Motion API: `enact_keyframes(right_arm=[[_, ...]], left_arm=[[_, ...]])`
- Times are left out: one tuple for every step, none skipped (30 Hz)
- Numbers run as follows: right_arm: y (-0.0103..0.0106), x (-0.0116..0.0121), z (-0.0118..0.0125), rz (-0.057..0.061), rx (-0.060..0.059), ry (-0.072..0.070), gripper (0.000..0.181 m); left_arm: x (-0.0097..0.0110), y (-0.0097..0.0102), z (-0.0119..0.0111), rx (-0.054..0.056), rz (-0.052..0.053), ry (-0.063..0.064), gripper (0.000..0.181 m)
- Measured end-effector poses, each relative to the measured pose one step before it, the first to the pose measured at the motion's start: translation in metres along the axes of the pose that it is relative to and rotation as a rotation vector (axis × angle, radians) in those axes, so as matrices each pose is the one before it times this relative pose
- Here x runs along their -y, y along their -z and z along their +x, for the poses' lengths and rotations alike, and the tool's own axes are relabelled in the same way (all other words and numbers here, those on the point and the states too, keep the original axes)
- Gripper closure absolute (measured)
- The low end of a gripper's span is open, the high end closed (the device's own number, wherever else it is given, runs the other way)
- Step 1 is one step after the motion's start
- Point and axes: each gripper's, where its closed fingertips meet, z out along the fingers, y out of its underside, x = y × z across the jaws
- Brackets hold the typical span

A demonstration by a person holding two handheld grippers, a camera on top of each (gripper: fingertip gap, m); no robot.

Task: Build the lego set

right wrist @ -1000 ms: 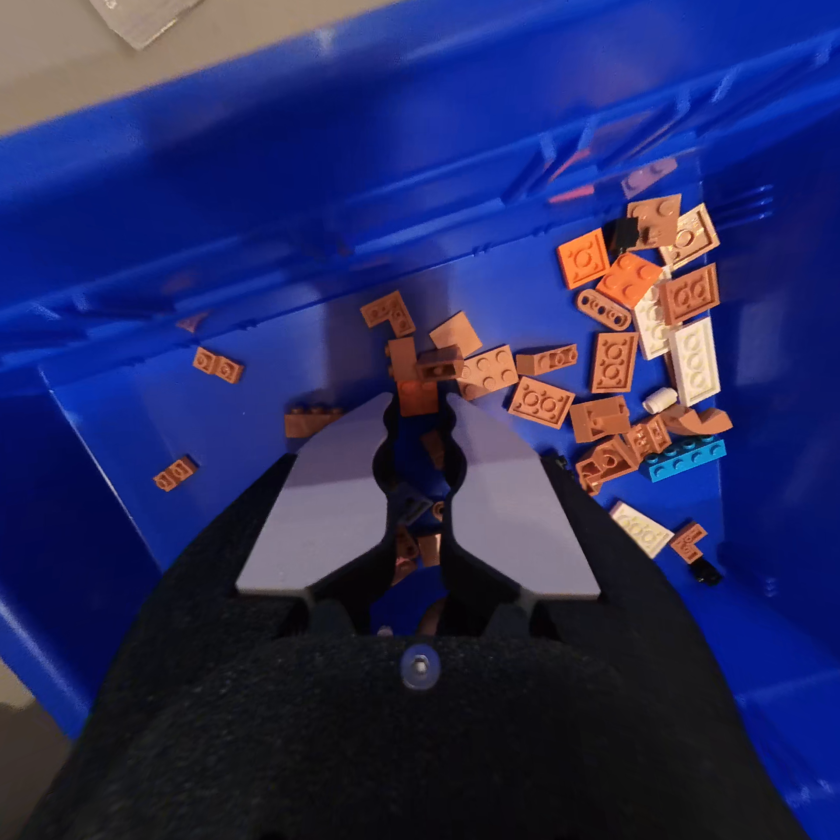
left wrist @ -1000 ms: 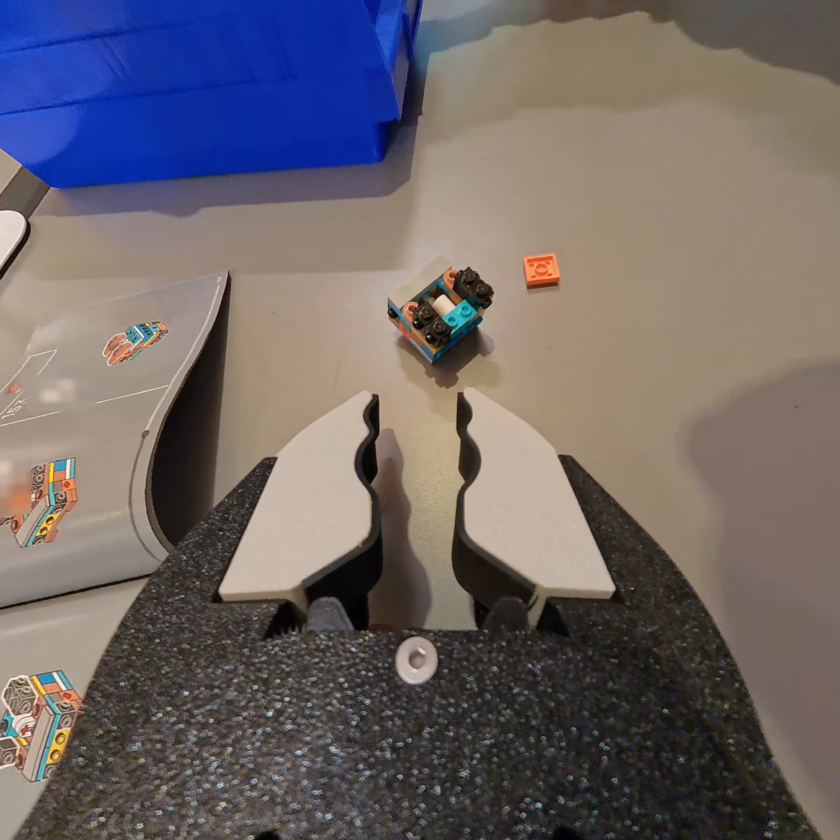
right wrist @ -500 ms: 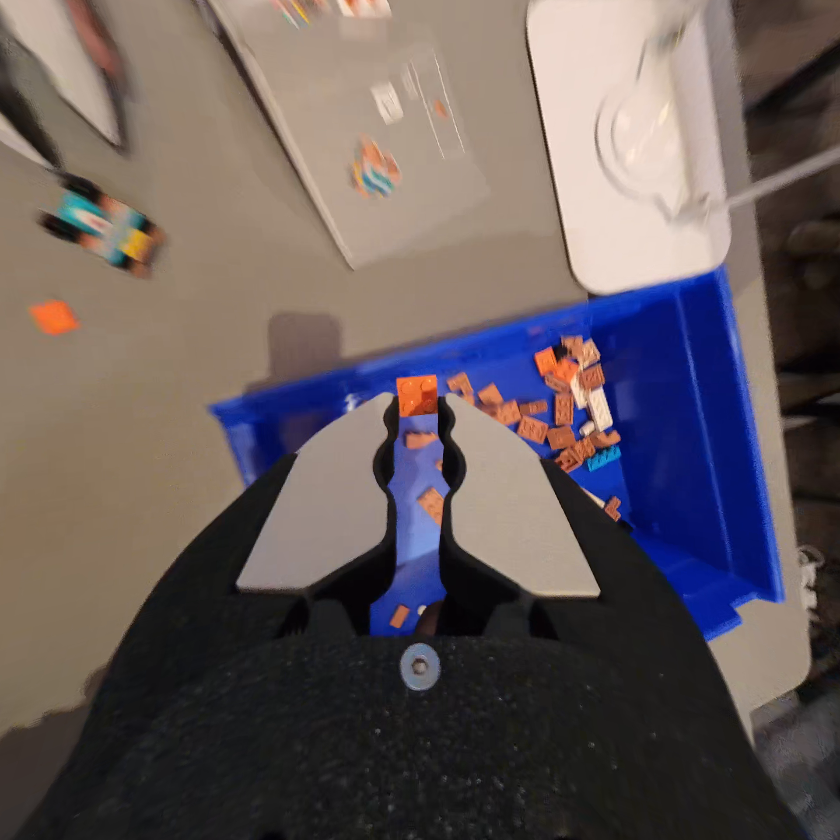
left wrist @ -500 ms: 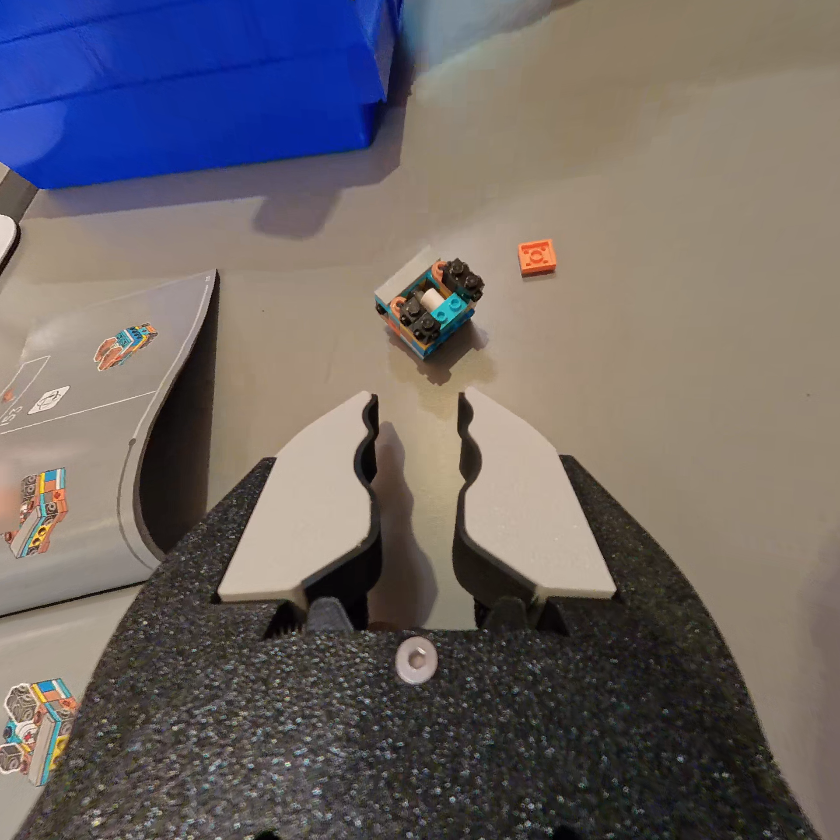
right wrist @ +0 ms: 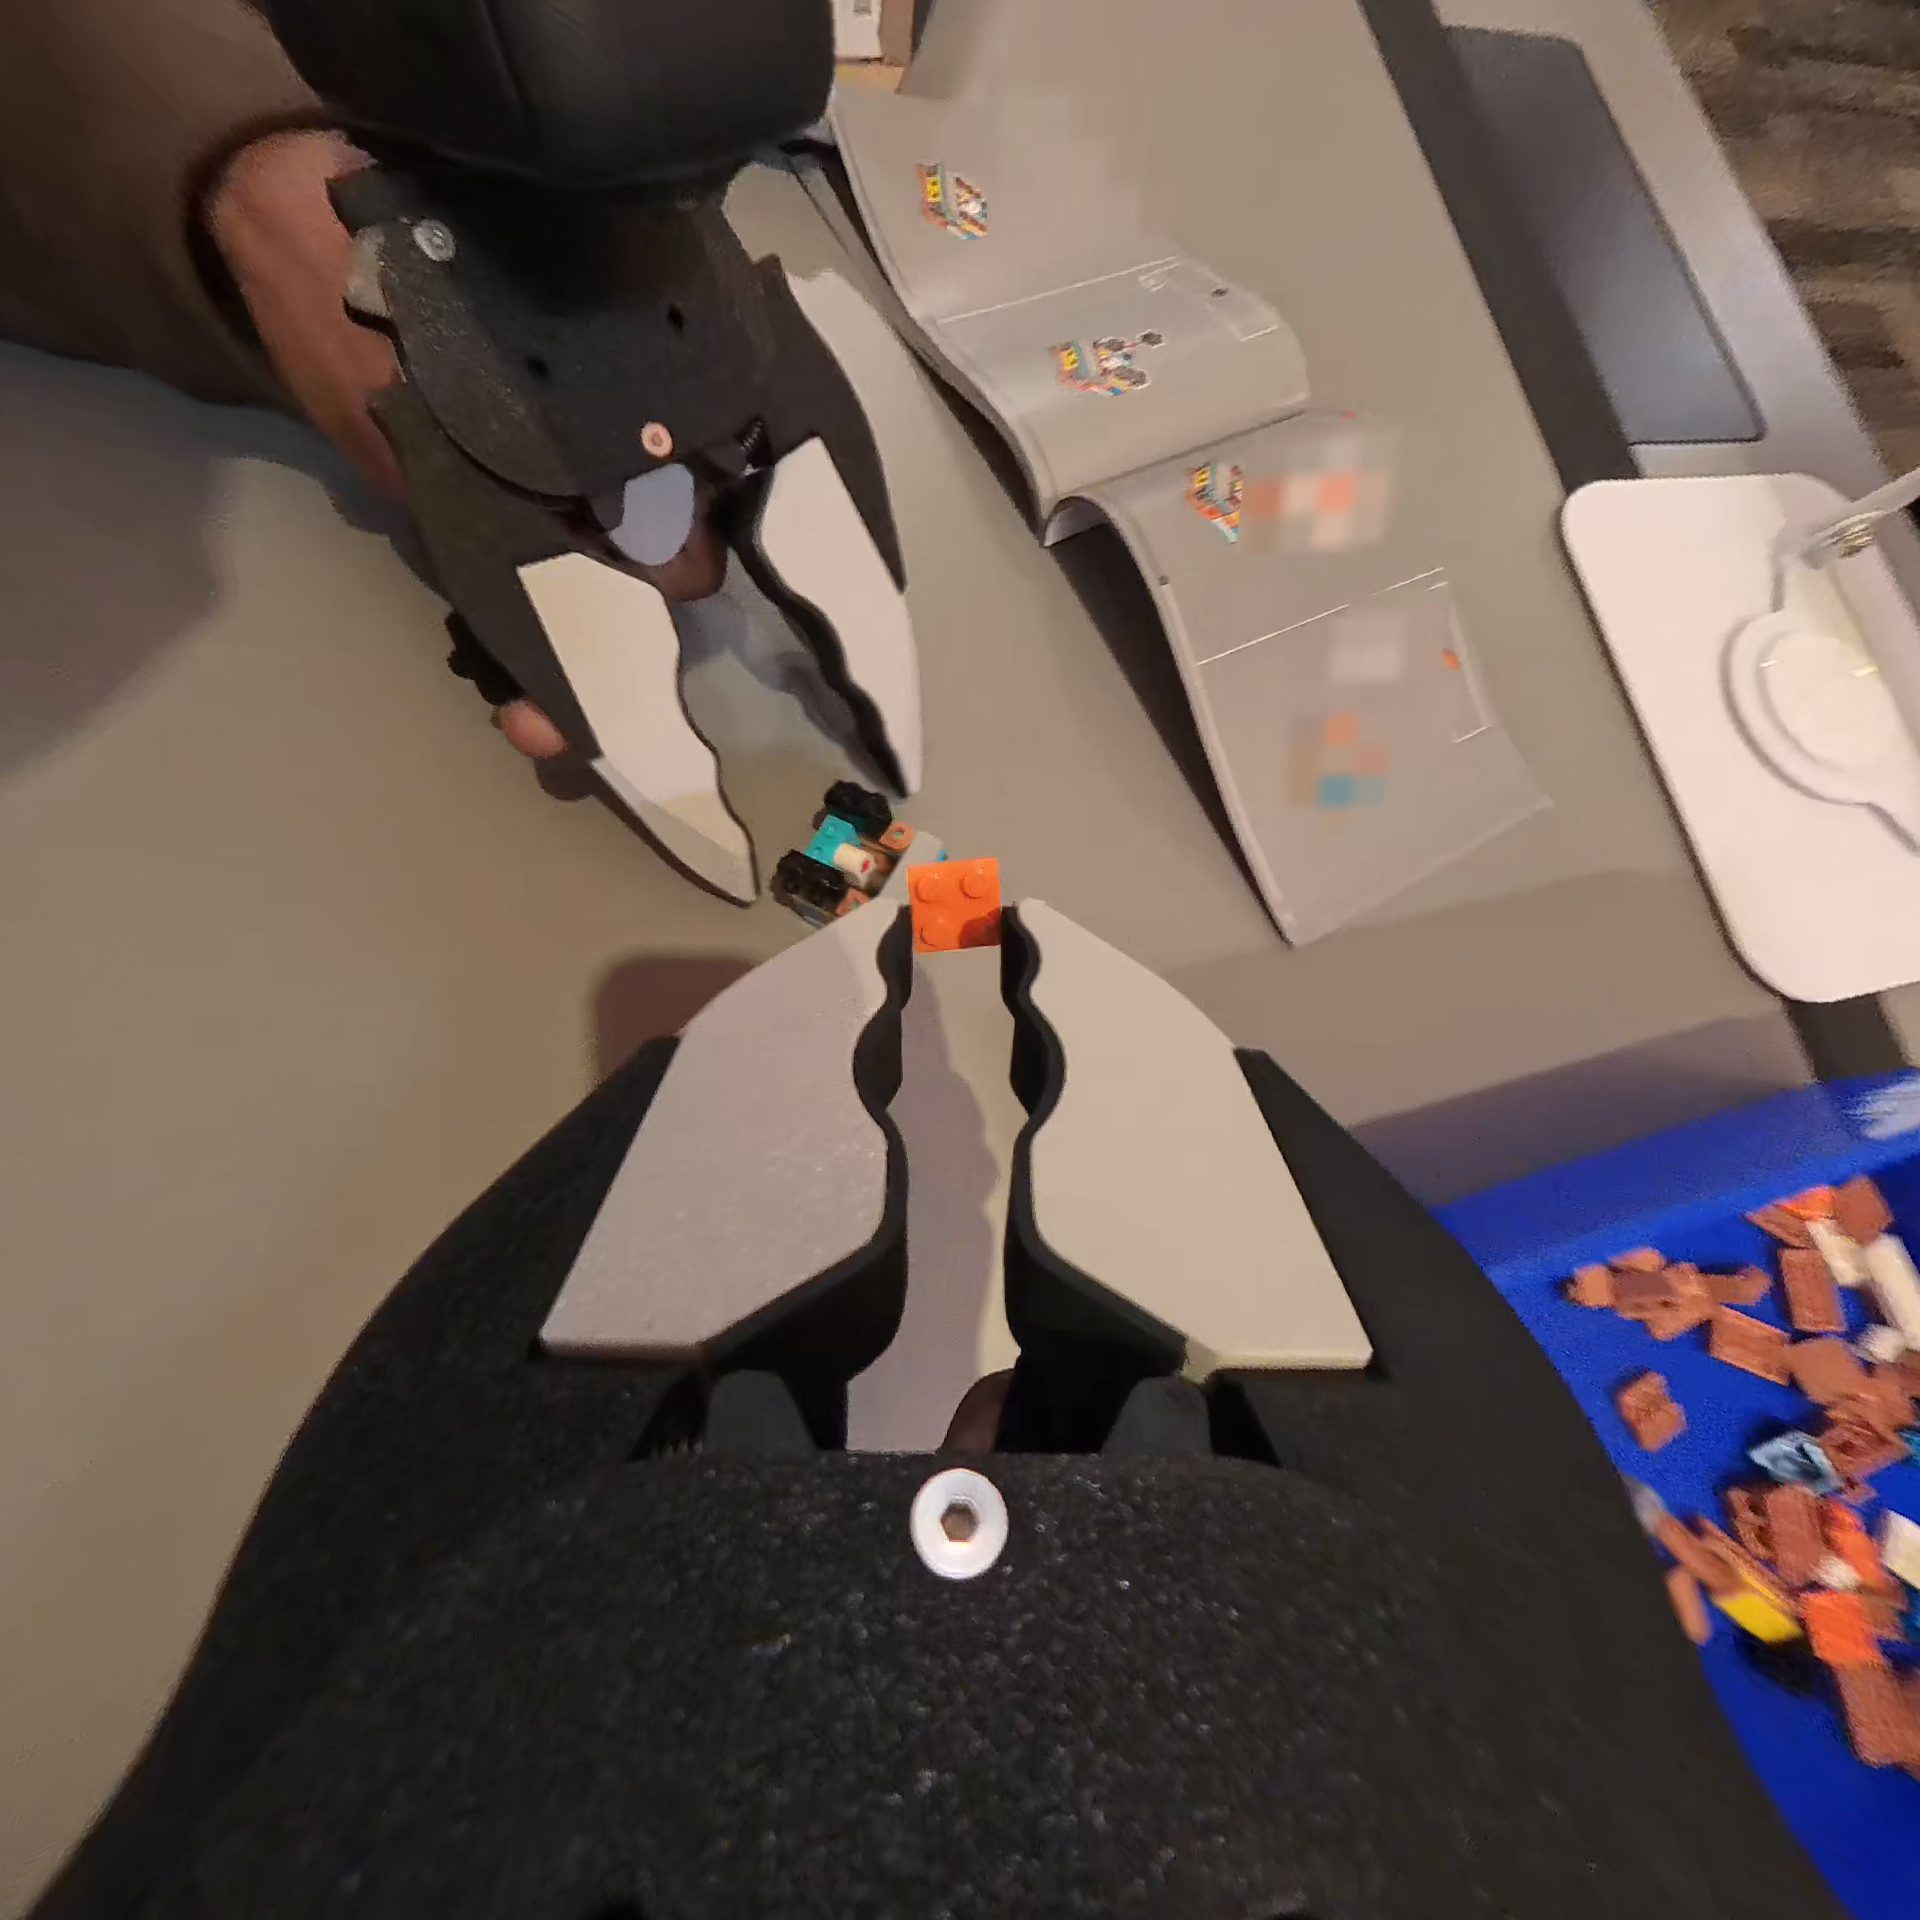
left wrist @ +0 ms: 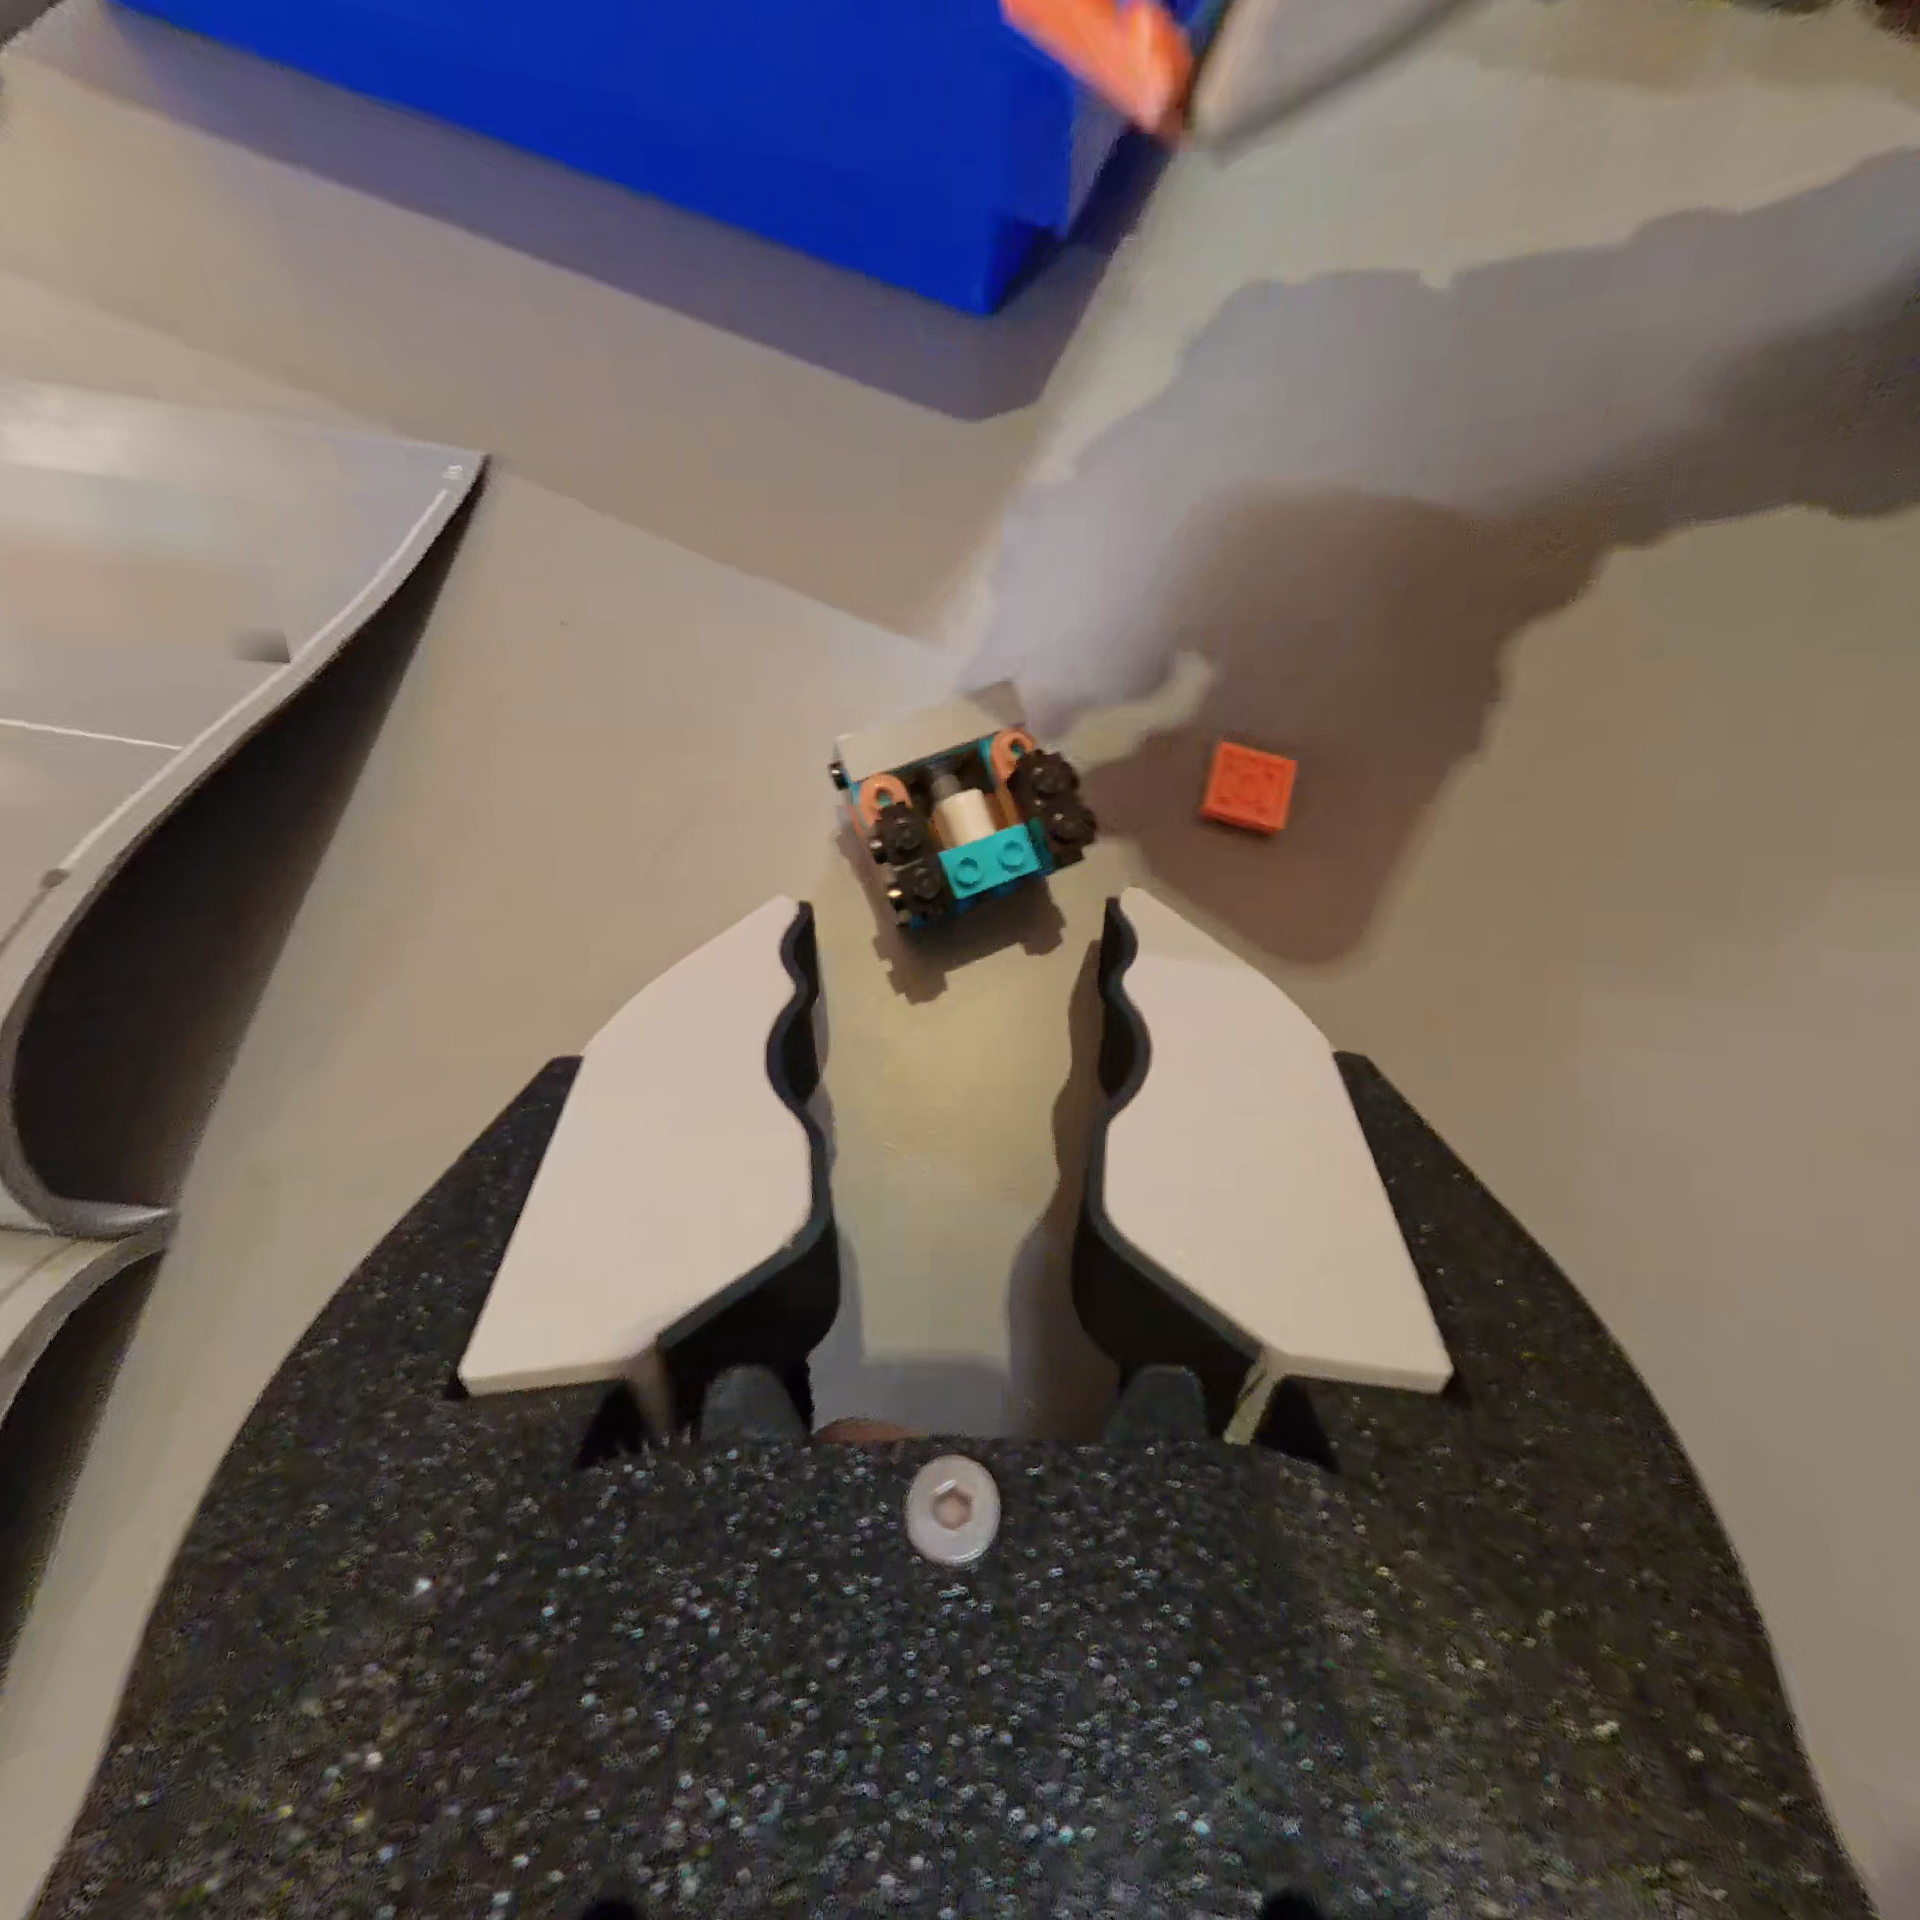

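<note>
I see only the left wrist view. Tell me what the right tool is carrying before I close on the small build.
Observer: The right tool is shut on an orange two-by-two plate, pinched at the fingertips with its studs facing the camera.
Operator: Give me its position against the build.
Observer: In the right wrist view the plate sits right next to the small build. I cannot tell its height above the table.
Operator: Report what is left in the blue bin.
Observer: The blue bin holds a loose heap of mostly brown and orange pieces, plus a few white ones.
Operator: Confirm my tool.
Observer: From the front, the left tool is open with its tips on either side of the build.
</note>
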Motion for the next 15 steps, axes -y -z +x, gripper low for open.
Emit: enact_keyframes(right_arm=[[-0.0065, -0.0034, -0.00255, 0.0018, 0.0085, -0.0118, 0.166], [-0.00562, -0.00263, -0.00152, 0.0027, 0.0061, -0.0096, 0.166], [-0.00482, -0.00172, -0.00141, 0.0057, 0.0083, -0.0087, 0.166], [-0.00419, -0.00109, -0.00062, 0.0091, 0.0063, -0.0098, 0.166], [-0.00381, -0.00083, 0.00046, 0.0092, 0.0021, -0.01, 0.166], [-0.00343, -0.00128, 0.00088, 0.0065, 0.0025, -0.0106, 0.166], [-0.00286, -0.0017, 0.00113, 0.0019, 0.0015, -0.0113, 0.166], [-0.0021, -0.00217, 0.00132, -0.0023, -0.0004, -0.0083, 0.166], [-0.00135, -0.00242, 0.00082, -0.0038, 0.0003, -0.0039, 0.166], [-0.00078, -0.00235, 0.00053, -0.0042, 0.0006, -0.002, 0.166], [-0.00025, -0.00194, 0.00086, -0.0012, -0.0028, -0.0022, 0.166], [-0.00003, -0.00149, 0.00077, 0.0025, -0.0021, -0.0043, 0.166], [-0.00026, -0.00151, 0.00024, 0.0029, 0.001, -0.0057, 0.166], [-0.00052, -0.00162, 0.00015, 0.0018, 0.0013, -0.0049, 0.166], [-0.00089, -0.00209, -0.0001, -0.0007, 0.0022, -0.0021, 0.166]], left_arm=[[-0.00063, -0.00213, -0.0024, 0.0295, -0.0125, -0.0064, 0.127], [-0.00077, -0.00215, -0.00066, 0.0144, -0.0139, -0.0037, 0.126], [-0.0002, -0.00179, -0.00038, 0.0121, -0.0096, 0.0004, 0.125], [0.00099, -0.00145, -0.00028, 0.0099, -0.0015, -0.0003, 0.125], [0.00157, -0.00136, 0.00041, 0.0042, 0.0024, -0.0012, 0.125], [0.0016, -0.0014, 0.00019, 0.0033, 0.0025, -0.0015, 0.125], [0.00152, -0.00115, 0.00011, 0.002, 0.0028, -0.0032, 0.126], [0.00108, -0.00086, 0.00067, -0.0025, 0.002, -0.0056, 0.128], [0.00065, -0.0004, 0.00071, -0.0046, 0.002, -0.0075, 0.133], [0.00127, 0.00009, 0.00094, -0.0082, 0.0077, -0.0105, 0.139], [0.00145, 0.00045, 0.00091, -0.0097, 0.0112, -0.0096, 0.14], [0.001, 0.00055, 0.00181, -0.0188, 0.008, -0.008, 0.14], [0.0006, 0.00048, 0.00256, -0.0261, 0.005, -0.011, 0.14], [0.00038, 0.00067, 0.00251, -0.0249, 0.0039, -0.0151, 0.14], [-0.00021, 0.00062, 0.00267, -0.0276, 0.0005, -0.0215, 0.14]])
